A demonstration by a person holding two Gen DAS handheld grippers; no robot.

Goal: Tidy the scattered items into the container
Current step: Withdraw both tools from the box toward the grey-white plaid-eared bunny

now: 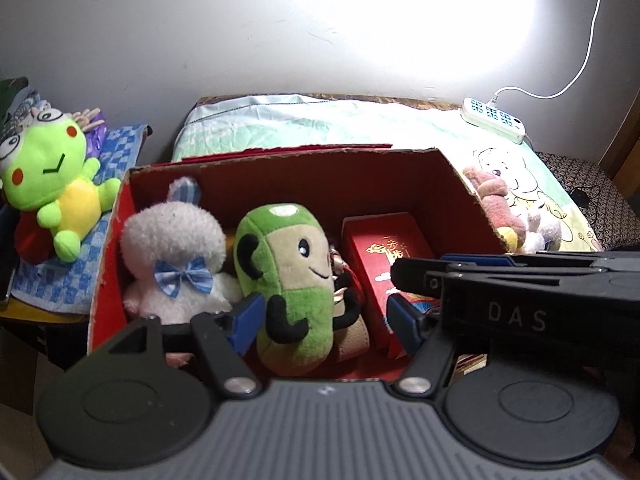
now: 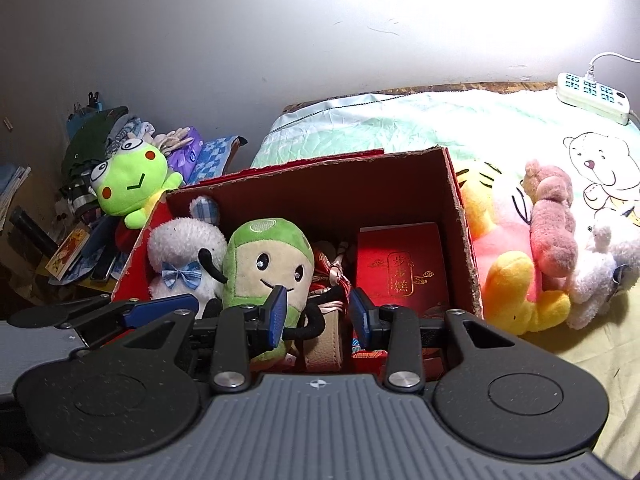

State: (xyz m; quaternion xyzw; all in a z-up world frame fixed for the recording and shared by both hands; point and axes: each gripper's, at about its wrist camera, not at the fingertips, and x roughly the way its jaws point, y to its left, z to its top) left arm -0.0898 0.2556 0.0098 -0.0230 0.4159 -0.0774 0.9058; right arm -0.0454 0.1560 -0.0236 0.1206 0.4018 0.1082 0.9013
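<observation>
Left gripper: jaws wide, loose around green plush inside red box.
Right gripper: jaws apart, empty.
Next: fetch plush pile beside box.

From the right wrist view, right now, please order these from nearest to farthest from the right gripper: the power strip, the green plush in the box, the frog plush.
1. Green plush: in the red box, just beyond the right gripper, by its left pad.
2. Frog plush: outside the box, behind its far left corner.
3. Power strip: far right, at the back edge of the bed.
</observation>
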